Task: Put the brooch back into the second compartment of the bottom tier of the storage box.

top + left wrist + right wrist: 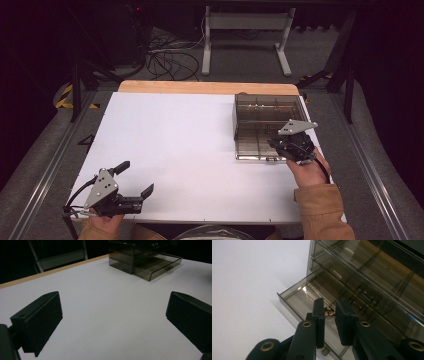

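Over the open drawer [297, 293], right hand-held gripper [329, 311] closed on a small brown item [329, 312].

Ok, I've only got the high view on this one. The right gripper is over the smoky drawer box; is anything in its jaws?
Observer: Yes. In the right gripper view, the right gripper has its jaws nearly together on a small brown thing at the tips.
Operator: Which drawer is it over?
Observer: The bottom drawer, which is pulled out. The drawers above it are pushed in.
Operator: And the left gripper?
Observer: In the left gripper view, the left gripper has its jaws wide apart over the white table, with nothing between them.
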Motion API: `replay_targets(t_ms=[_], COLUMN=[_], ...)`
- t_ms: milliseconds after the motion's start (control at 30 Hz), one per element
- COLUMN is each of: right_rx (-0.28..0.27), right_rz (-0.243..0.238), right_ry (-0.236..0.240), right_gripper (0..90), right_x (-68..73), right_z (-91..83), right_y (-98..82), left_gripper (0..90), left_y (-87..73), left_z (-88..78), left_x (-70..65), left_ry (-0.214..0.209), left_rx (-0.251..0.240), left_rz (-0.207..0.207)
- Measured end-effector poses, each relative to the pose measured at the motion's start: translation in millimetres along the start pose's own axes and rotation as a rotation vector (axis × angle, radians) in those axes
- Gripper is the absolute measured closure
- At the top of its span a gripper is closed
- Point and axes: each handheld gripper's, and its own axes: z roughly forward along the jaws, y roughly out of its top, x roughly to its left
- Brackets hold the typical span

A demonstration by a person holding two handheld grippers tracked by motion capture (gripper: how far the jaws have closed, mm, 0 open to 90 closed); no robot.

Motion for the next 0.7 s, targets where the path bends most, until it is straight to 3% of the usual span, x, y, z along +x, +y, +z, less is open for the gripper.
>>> replay_targets(t_ms=[700], right_rx=[0.017], right_rz=[0.075], right_ry=[-0.023], right_gripper=[78.5], right_x=[-15.5], right_z=[12.6], right_y=[-16.0], left_gripper=[1.6], left_y=[-0.2], left_z=[0.3], left_x=[0.4], left_ry=[0.001], left_rx=[0.001], left_rz=[0.000])
